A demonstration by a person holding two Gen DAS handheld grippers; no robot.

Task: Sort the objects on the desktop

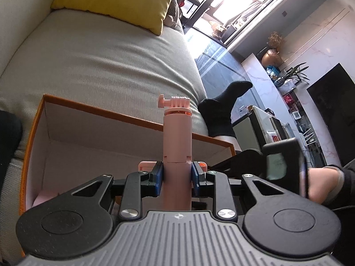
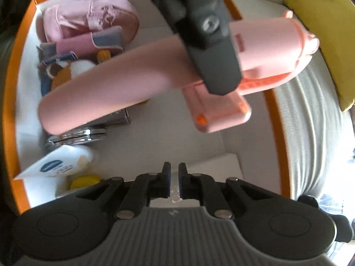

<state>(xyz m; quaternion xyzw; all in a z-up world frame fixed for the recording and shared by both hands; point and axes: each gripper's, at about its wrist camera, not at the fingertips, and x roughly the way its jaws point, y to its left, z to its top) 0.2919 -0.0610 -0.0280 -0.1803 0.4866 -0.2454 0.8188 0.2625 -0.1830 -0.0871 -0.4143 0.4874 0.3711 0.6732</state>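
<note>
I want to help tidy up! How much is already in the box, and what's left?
Done: a pink pouch, a white tube and other bits already lie in the orange box. In hand: the left gripper clamps a pink selfie stick above the box. Left: putting it inside. The right gripper holds nothing.

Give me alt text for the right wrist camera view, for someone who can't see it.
The left gripper holds a pink selfie stick above an orange-rimmed box that rests on a sofa. The right gripper, nearly closed and empty, is in the foreground. The box holds a pink pouch, a white tube and other small items.
</note>
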